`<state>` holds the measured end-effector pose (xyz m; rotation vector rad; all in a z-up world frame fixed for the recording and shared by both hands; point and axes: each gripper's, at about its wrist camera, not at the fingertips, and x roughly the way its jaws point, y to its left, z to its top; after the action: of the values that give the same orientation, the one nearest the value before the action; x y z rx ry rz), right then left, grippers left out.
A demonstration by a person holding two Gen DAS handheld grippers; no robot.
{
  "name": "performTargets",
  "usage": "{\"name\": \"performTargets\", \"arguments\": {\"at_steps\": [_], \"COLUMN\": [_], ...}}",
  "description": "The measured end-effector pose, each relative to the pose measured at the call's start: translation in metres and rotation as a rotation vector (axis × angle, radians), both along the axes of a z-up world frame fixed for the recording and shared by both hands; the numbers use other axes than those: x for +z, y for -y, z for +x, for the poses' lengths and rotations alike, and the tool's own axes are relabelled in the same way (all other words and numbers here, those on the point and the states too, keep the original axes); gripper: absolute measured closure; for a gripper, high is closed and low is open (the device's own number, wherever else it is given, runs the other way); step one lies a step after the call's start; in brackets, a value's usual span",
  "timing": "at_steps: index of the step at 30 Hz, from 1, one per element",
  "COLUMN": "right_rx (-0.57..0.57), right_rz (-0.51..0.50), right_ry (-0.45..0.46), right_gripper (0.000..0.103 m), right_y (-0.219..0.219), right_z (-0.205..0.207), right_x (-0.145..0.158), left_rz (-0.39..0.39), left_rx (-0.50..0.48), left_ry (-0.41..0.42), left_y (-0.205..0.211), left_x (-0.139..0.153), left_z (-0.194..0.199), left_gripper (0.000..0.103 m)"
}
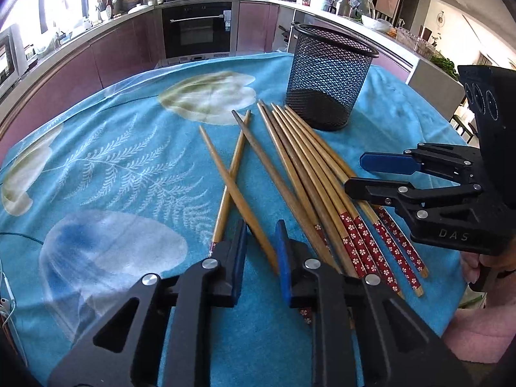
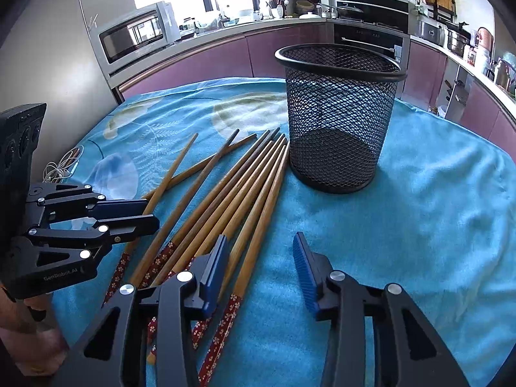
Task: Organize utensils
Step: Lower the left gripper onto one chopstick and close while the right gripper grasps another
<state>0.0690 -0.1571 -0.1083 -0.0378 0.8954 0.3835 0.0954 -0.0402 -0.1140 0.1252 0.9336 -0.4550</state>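
Wooden chopsticks (image 1: pixel 309 174) lie scattered on the desk (image 1: pixel 129 167), which is covered by a blue cloth with a leaf print. Most of them form a loose fan with their thin tips pointing toward a black mesh cup (image 1: pixel 329 77) that stands upright and apparently empty just beyond them. Their thick ends, wrapped in red flowered bands, point back toward the person. Two or three more lie crossed over one another to the left of the fan.

The left gripper (image 1: pixel 261 251) is low over the crossed ones. Its jaws are drawn close together with one crossed chopstick (image 1: pixel 238 193) running between the blue pads. Whether the pads actually press on it cannot be told from either view. The right gripper (image 2: pixel 261 258) hovers over the right edge of the fan with its jaws spread. The outermost chopstick passes beside its left pad, and nothing is held.

The sticks look light, stiff and smooth, so a single one would likely roll or swivel in a loose pinch. A hold near the thicker banded end, or around the middle, seems safest for tipping the thin end into the cup. The cup itself looks light and might tip or slide if bumped.
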Motion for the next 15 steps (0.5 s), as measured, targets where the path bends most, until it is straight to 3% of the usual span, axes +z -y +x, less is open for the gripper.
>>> {"name": "performTargets", "arguments": {"at_steps": [1,5,9,15], "right_rx": [-0.003,-0.005,-0.009,-0.021], "right_rz": [-0.002,0.007,0.048,0.029], "right_ry": [-0.002,-0.019,-0.032,-0.033], "right_gripper": [0.068,0.079,0.080,0.080], "right_y": [0.000,0.002,0.008,0.010], "right_z": [0.001,0.004,0.004,0.006], "right_x": [0.000,0.000,0.004,0.005], "left_rz": [0.006,0.002,0.007,0.033], "left_rx": [-0.006,-0.018,-0.001,0.003], "left_ry": [0.005,-0.001,0.006,0.022], "left_y": [0.001,0.003,0.003,0.007], "left_x": [0.000,0.000,0.000,0.000], "left_z": [0.000,0.001,0.003,0.006], "left_gripper": [0.093,0.095,0.093,0.082]}}
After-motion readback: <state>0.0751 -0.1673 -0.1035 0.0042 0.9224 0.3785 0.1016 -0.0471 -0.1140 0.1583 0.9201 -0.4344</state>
